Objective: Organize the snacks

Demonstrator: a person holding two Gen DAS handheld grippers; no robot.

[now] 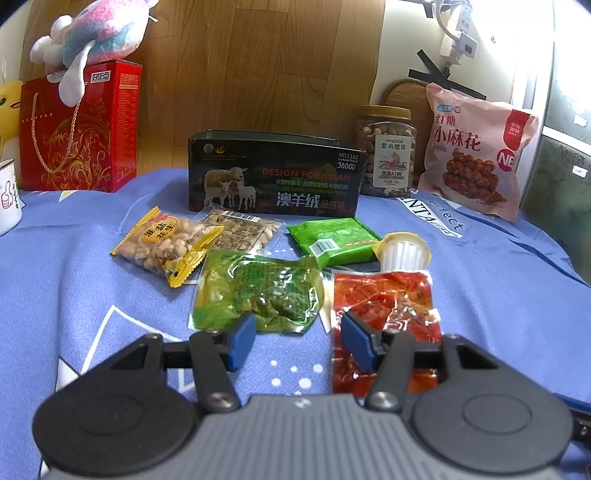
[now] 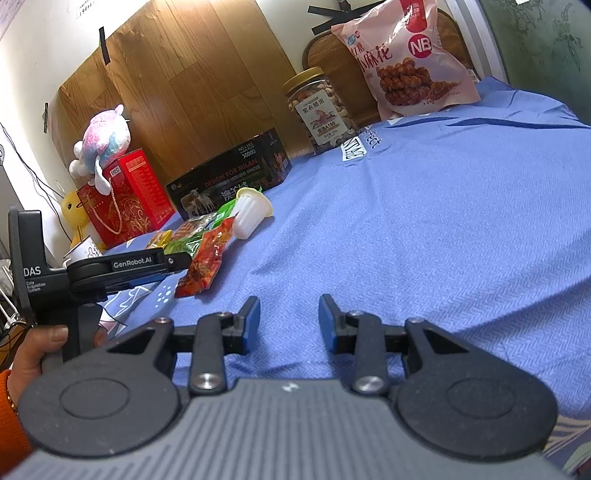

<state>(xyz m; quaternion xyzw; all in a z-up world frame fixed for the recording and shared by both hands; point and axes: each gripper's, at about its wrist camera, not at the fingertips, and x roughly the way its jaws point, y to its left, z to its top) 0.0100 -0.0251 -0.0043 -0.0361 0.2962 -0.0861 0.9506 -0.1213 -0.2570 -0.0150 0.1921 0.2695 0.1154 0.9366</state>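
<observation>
The left gripper (image 1: 299, 338) has its jaws apart, near the green pack (image 1: 255, 291) and red pack (image 1: 384, 295). The right gripper (image 2: 289, 317) has its jaws apart over the blue cloth (image 2: 424, 221), holding nothing.

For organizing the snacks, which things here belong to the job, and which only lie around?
Job:
peanut packet
green packet
red packet
jelly cup
dark open box

Lying about:
plush toy
red gift bag
mug
</observation>
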